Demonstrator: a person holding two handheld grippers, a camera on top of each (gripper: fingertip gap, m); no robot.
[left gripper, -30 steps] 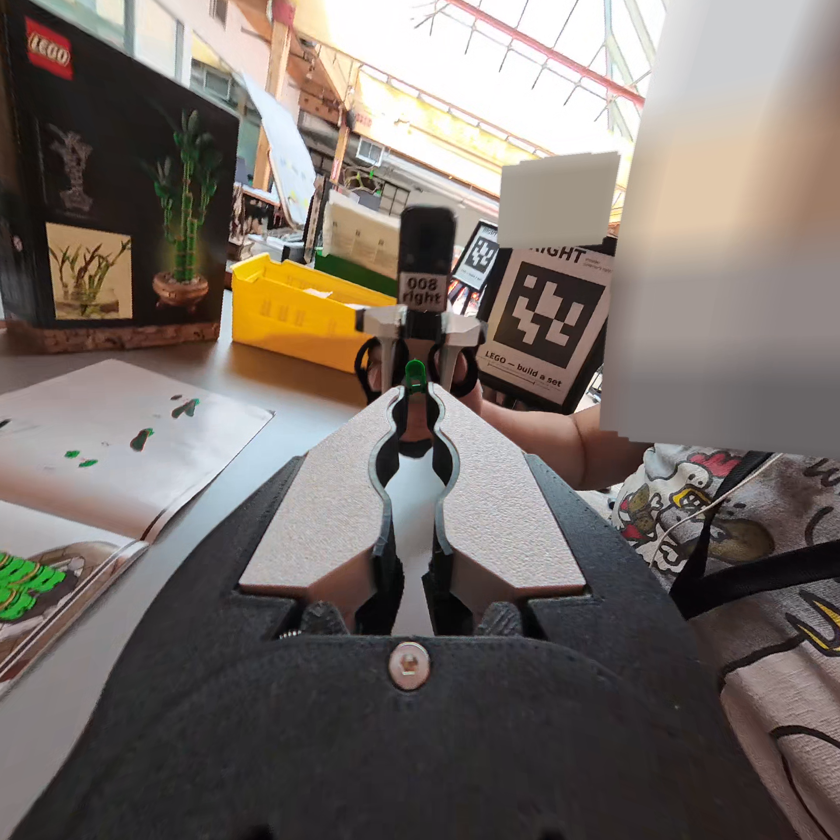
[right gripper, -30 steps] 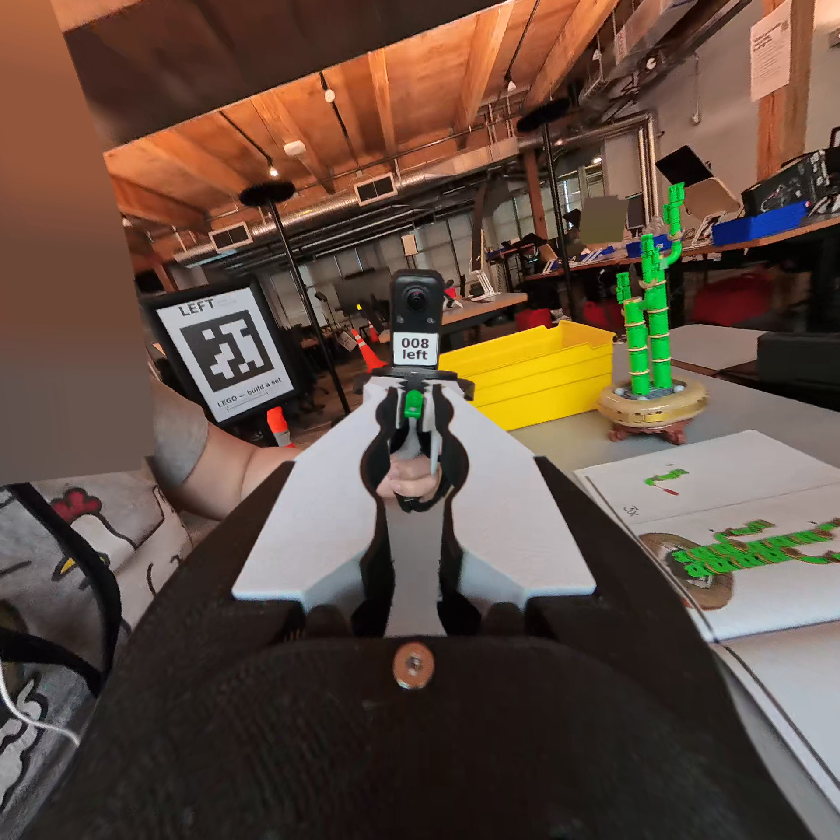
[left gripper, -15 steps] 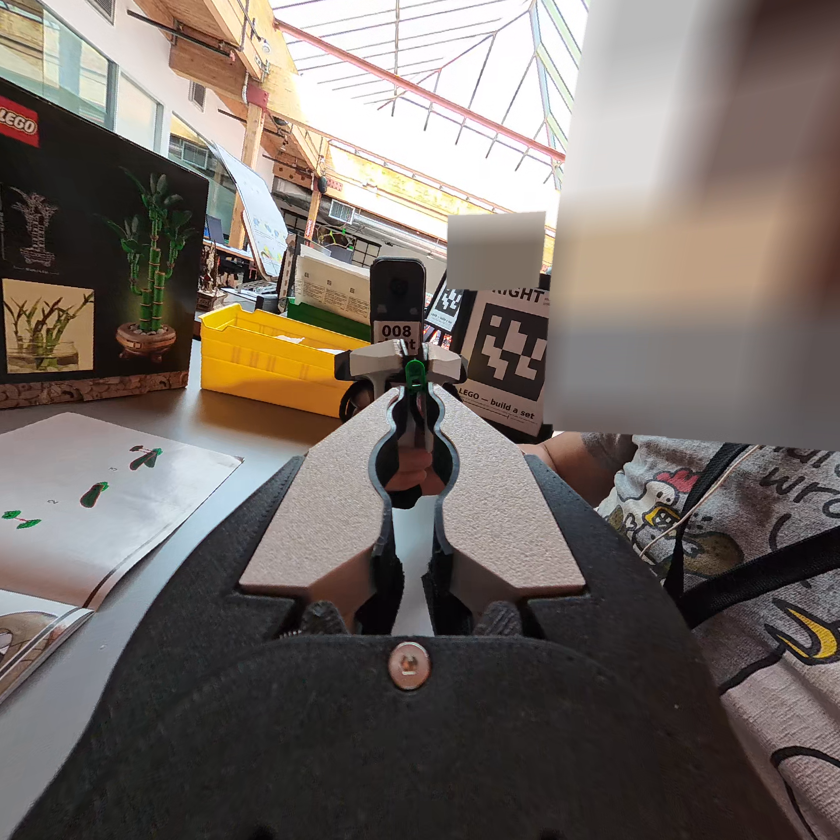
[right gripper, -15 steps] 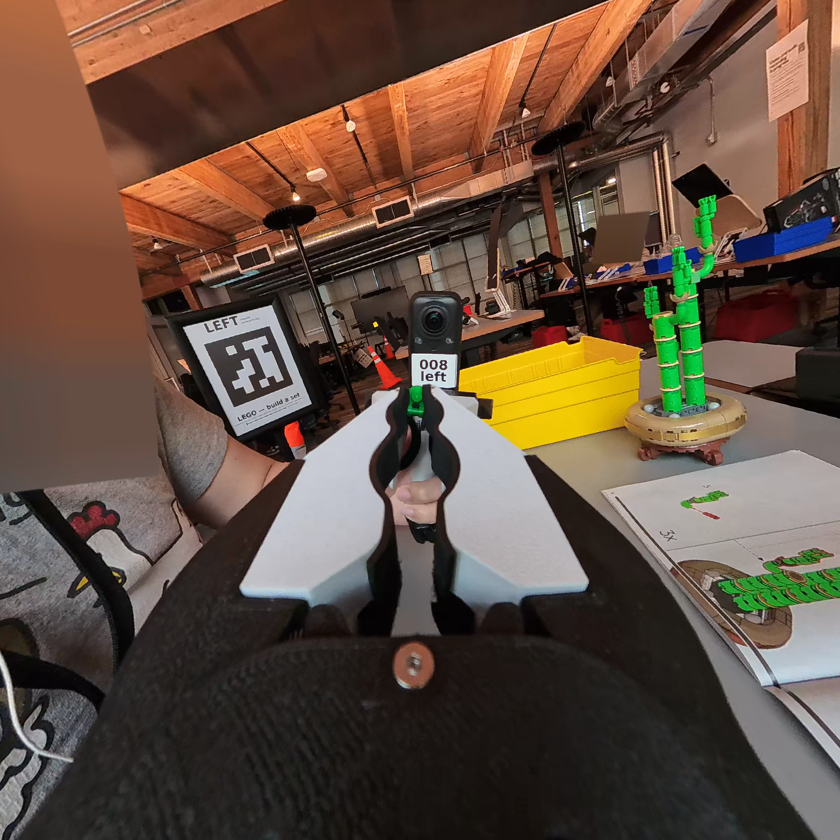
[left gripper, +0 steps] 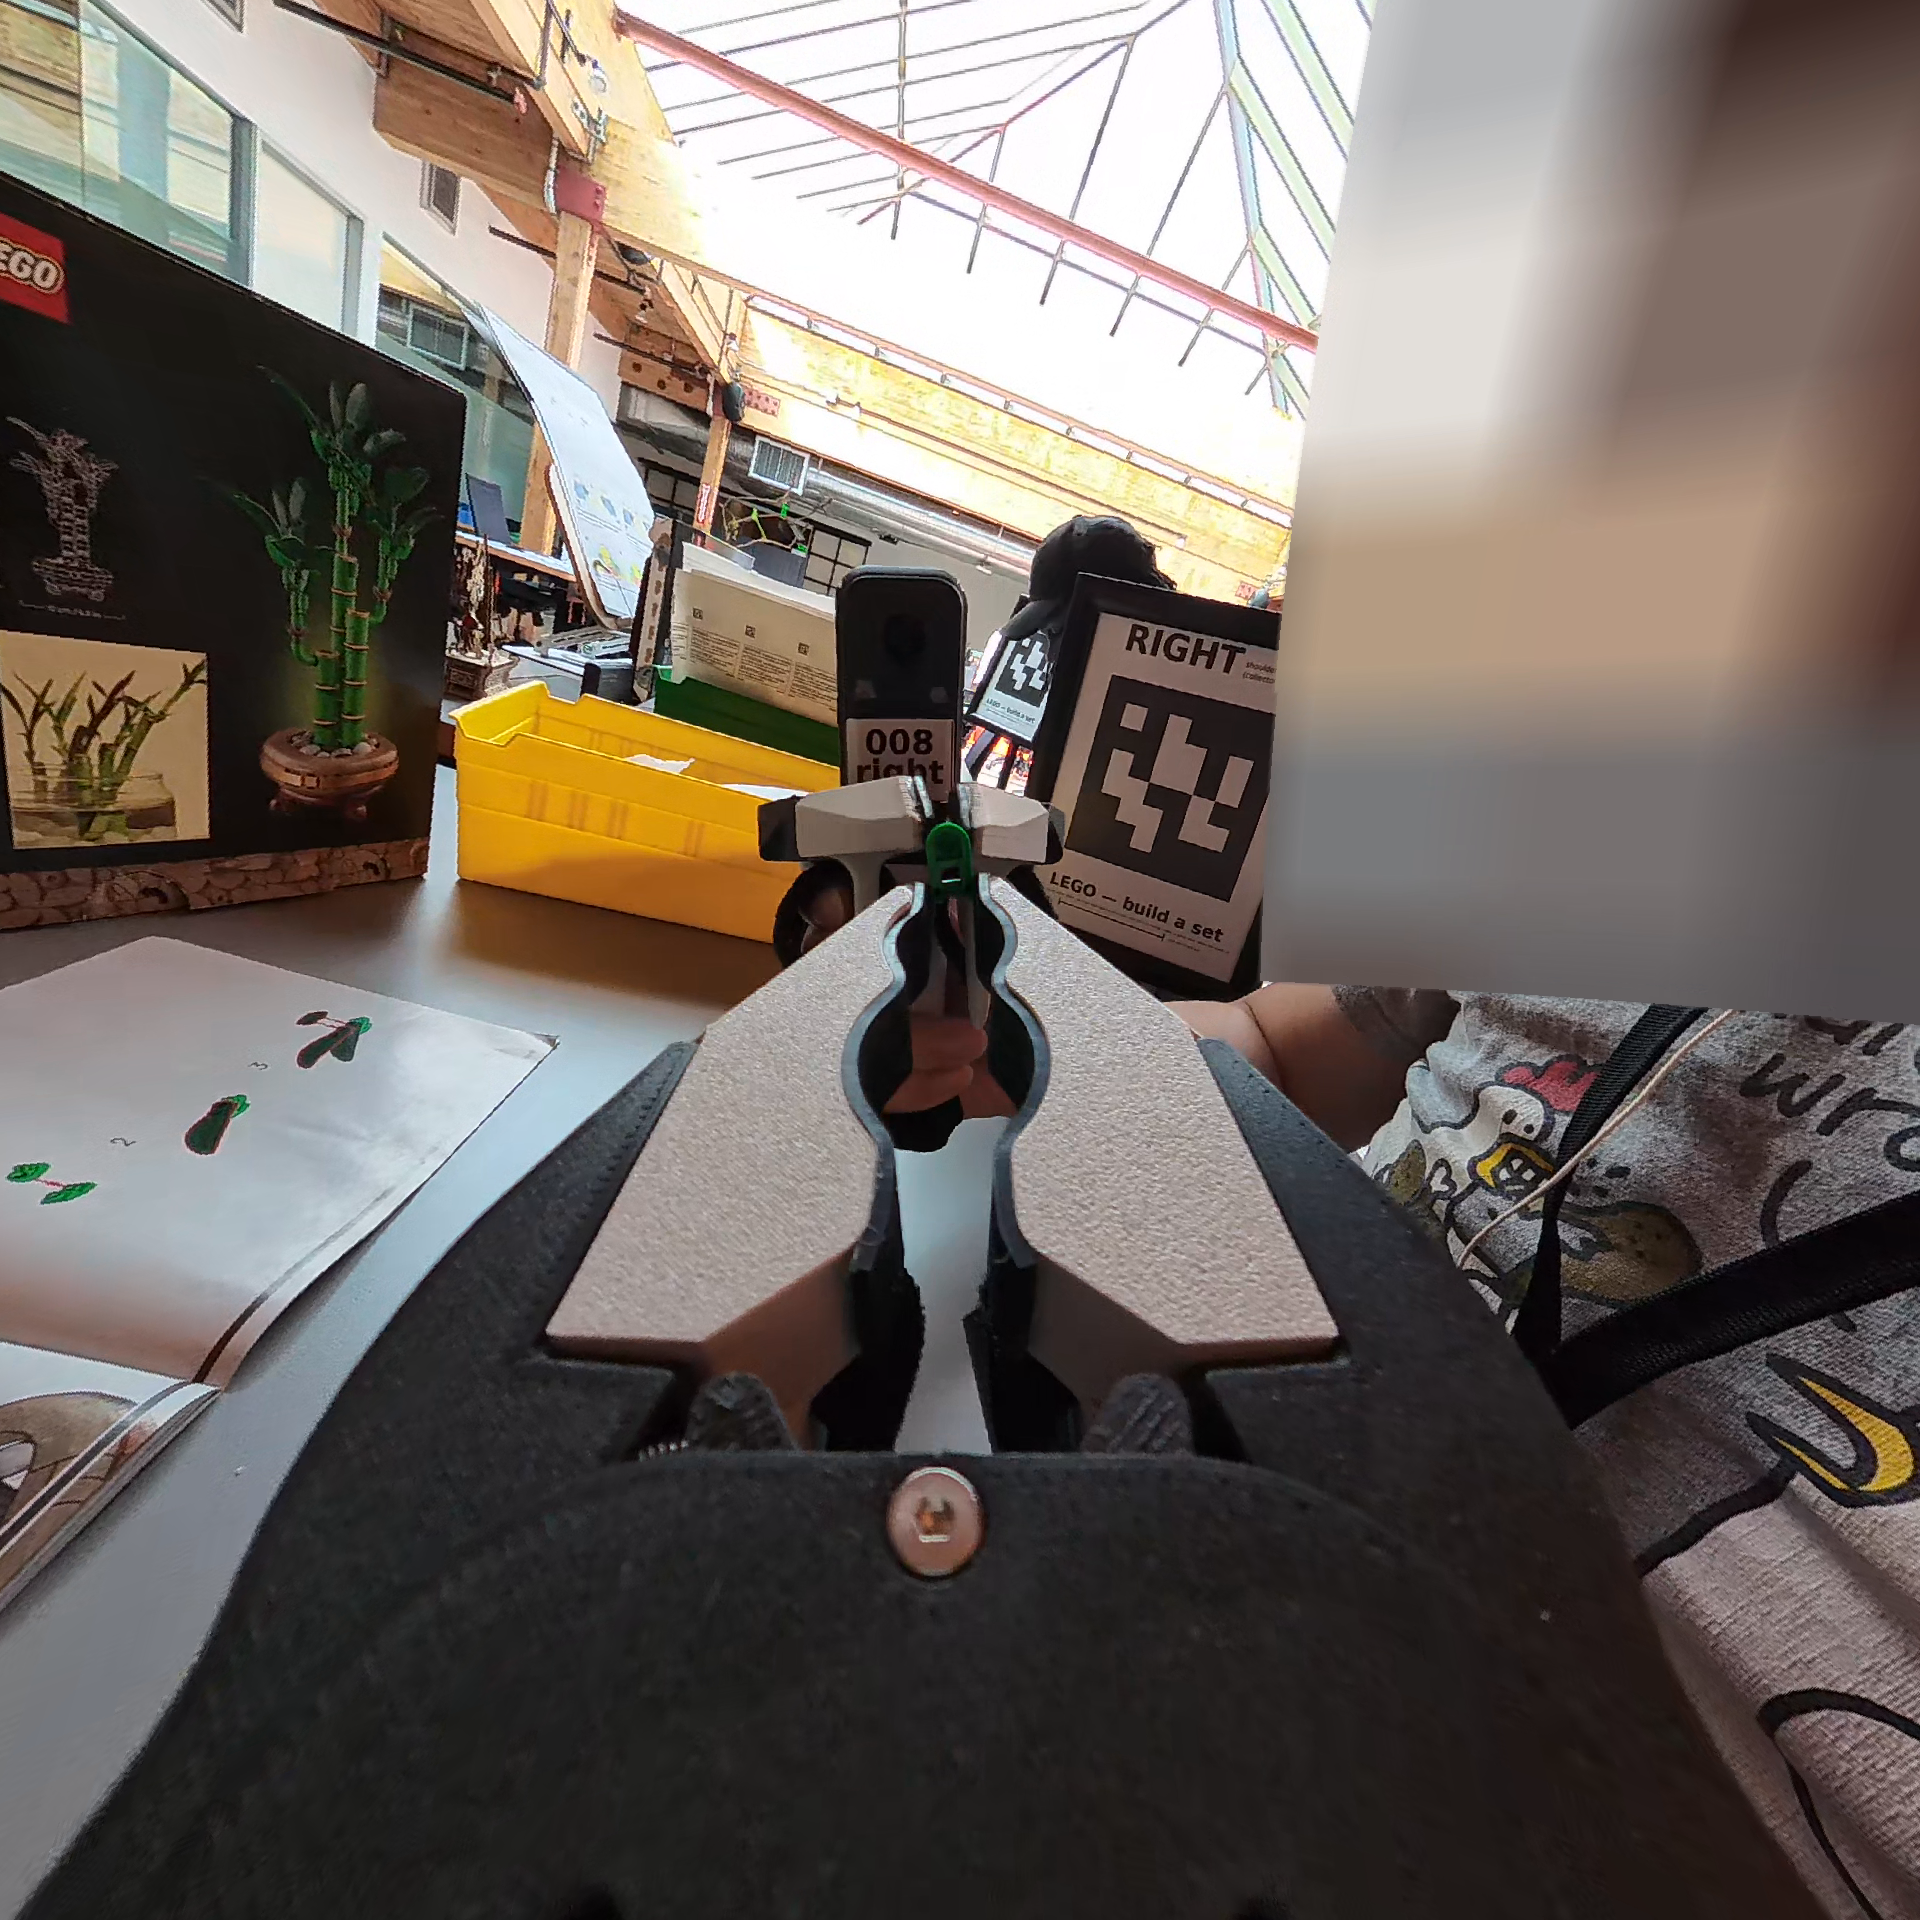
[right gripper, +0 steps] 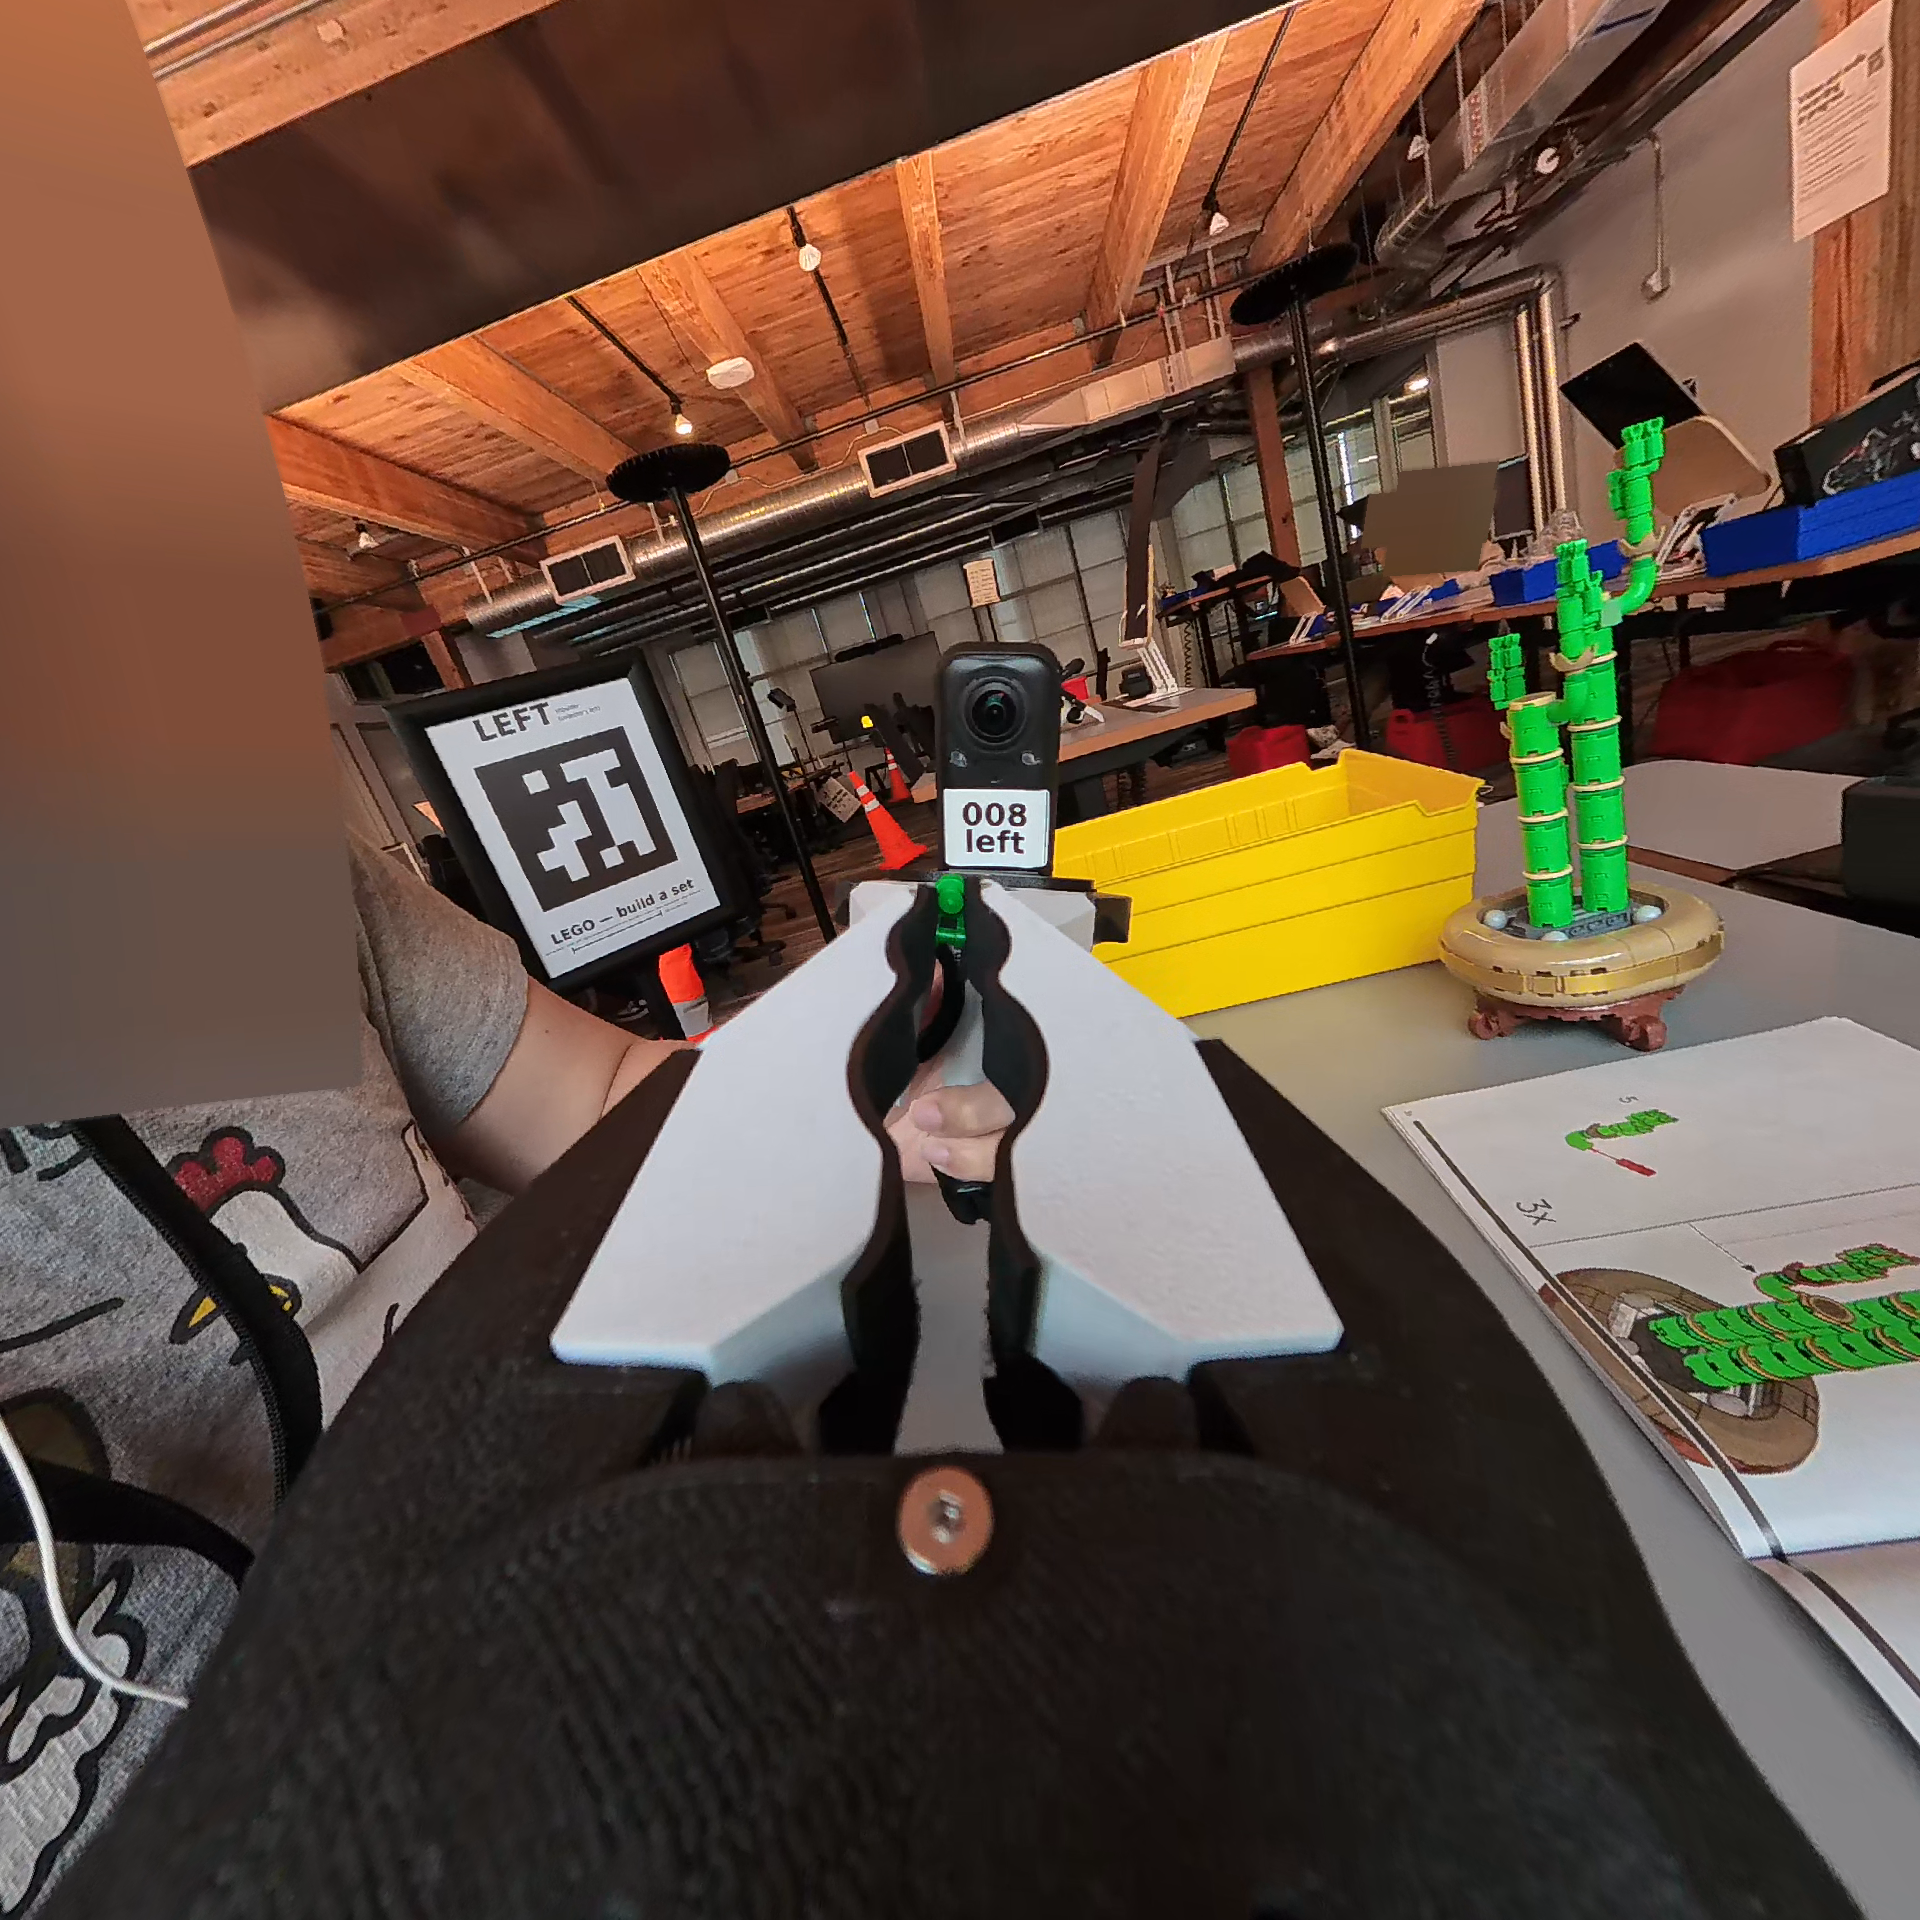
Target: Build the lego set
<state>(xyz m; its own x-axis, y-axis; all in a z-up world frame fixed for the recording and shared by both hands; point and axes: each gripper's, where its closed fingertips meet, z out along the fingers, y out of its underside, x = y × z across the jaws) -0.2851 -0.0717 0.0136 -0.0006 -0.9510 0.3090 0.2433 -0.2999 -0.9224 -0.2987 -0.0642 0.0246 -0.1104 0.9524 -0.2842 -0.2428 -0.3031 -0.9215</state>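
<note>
The left gripper [left gripper: 948, 896] and the right gripper [right gripper: 948, 916] meet tip to tip above the surface [left gripper: 582, 961], both sets of fingers clenched on one small green lego piece [left gripper: 948, 854] held between them. The half-built bamboo model [right gripper: 1579, 831] (green stalks in a tan pot) stands on the surface beside the yellow bin [right gripper: 1278, 873], well apart from the grippers. An open instruction booklet [right gripper: 1714, 1247] lies near it, and the set's box [left gripper: 208, 582] stands upright behind.

left tongs [left gripper: 943, 896] – closed, tip to tip | right tongs [right gripper: 948, 914] – closed, facing left
</note>
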